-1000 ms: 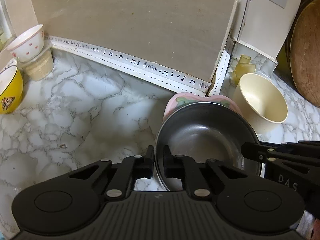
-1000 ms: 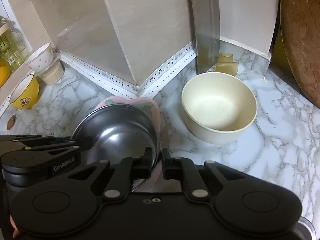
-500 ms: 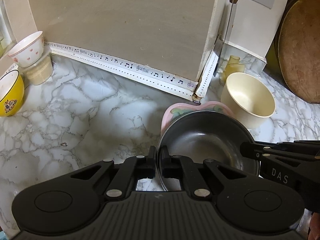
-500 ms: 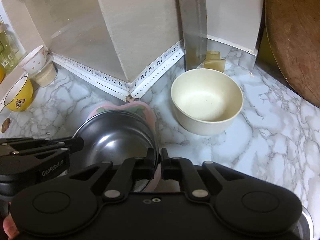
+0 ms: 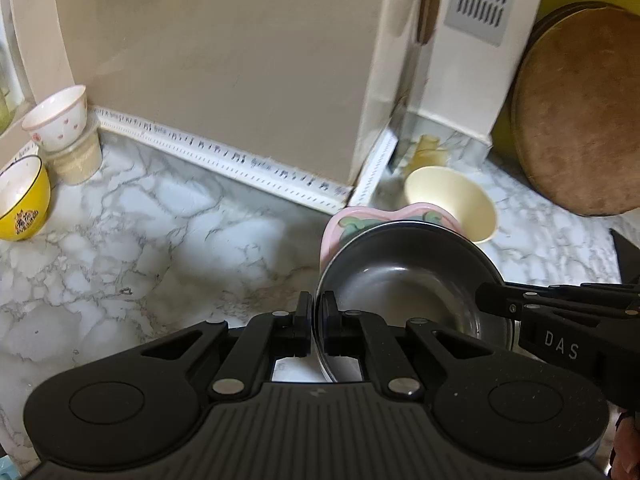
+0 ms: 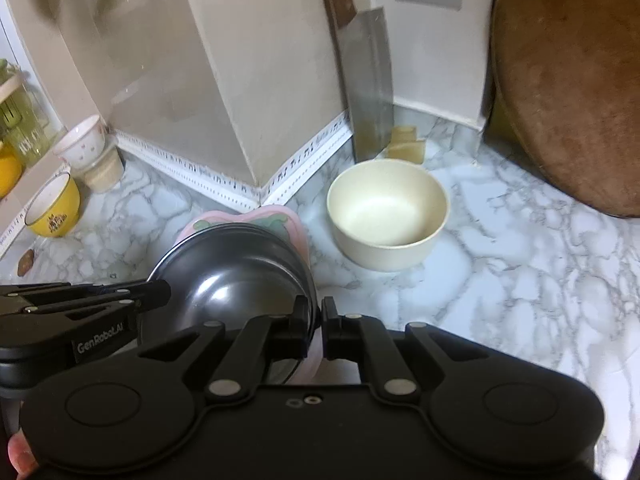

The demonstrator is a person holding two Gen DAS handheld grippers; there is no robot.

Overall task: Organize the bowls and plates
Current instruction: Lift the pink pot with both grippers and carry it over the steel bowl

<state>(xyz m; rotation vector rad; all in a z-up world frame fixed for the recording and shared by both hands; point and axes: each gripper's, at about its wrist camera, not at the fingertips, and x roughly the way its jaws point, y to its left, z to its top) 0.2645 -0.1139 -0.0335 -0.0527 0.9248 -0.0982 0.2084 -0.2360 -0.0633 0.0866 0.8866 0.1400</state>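
A steel bowl (image 5: 404, 280) sits nested on a pink plate (image 5: 352, 220); both are held off the marble counter. My left gripper (image 5: 317, 320) is shut on the bowl's left rim. My right gripper (image 6: 318, 320) is shut on the right rim of the steel bowl (image 6: 236, 276) and the pink plate (image 6: 288, 220) together. Each gripper shows in the other's view, the right one (image 5: 496, 300) and the left one (image 6: 160, 294). A cream bowl (image 6: 386, 212) stands on the counter behind and right; it also shows in the left wrist view (image 5: 452, 200).
A yellow bowl (image 5: 20, 204) and a white cup stacked on a beige cup (image 5: 60, 124) stand far left. A beige box (image 5: 240, 80) fills the back. A cleaver (image 6: 368, 88) and a round wooden board (image 6: 568, 92) lean at the back right.
Both grippers, still shut on the bowl and plate, have pulled back toward me and up. The cream bowl and the back wall look smaller and farther away.
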